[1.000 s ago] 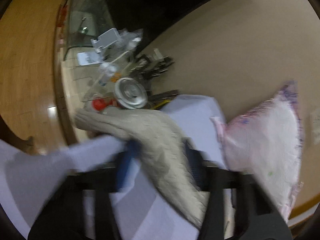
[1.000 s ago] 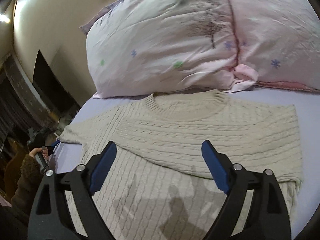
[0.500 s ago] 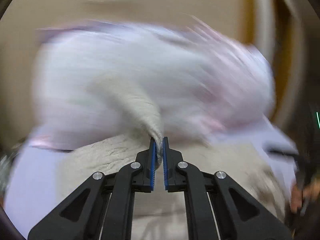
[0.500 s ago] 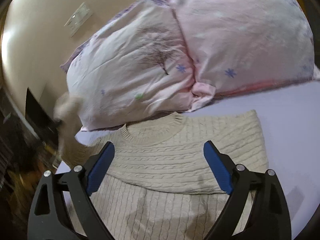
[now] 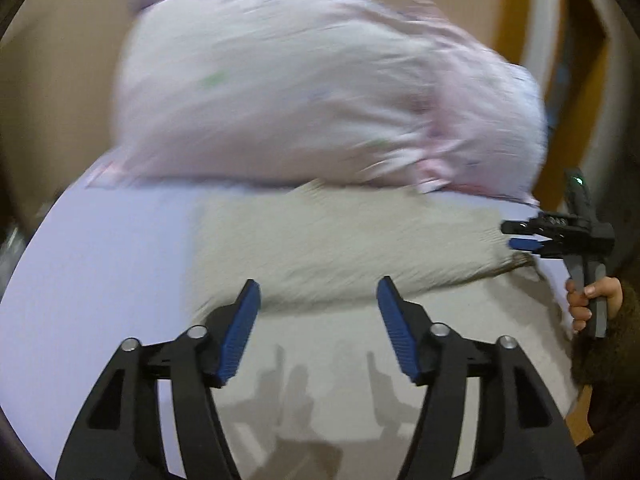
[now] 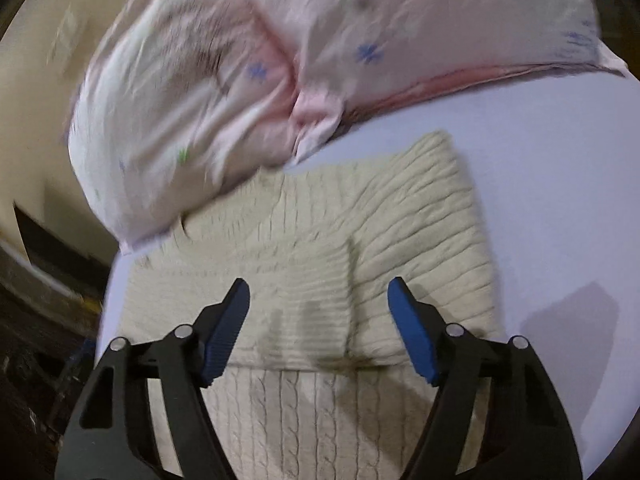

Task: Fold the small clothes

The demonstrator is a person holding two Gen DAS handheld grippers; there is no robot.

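We see cream cable-knit sweater (image 6: 304, 280) on bed (image 6: 560, 208), both sleeves folded across chest. Left claw (image 5: 318, 332) and right claw (image 6: 318, 328) wide open, empty. Bottom-up fold left, we judge.

Beige wall (image 5: 60, 80) behind bed w/ pink pillows (image 6: 248, 60)

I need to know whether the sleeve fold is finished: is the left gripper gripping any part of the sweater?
No, the left gripper hangs open above the sweater with nothing between its blue pads.
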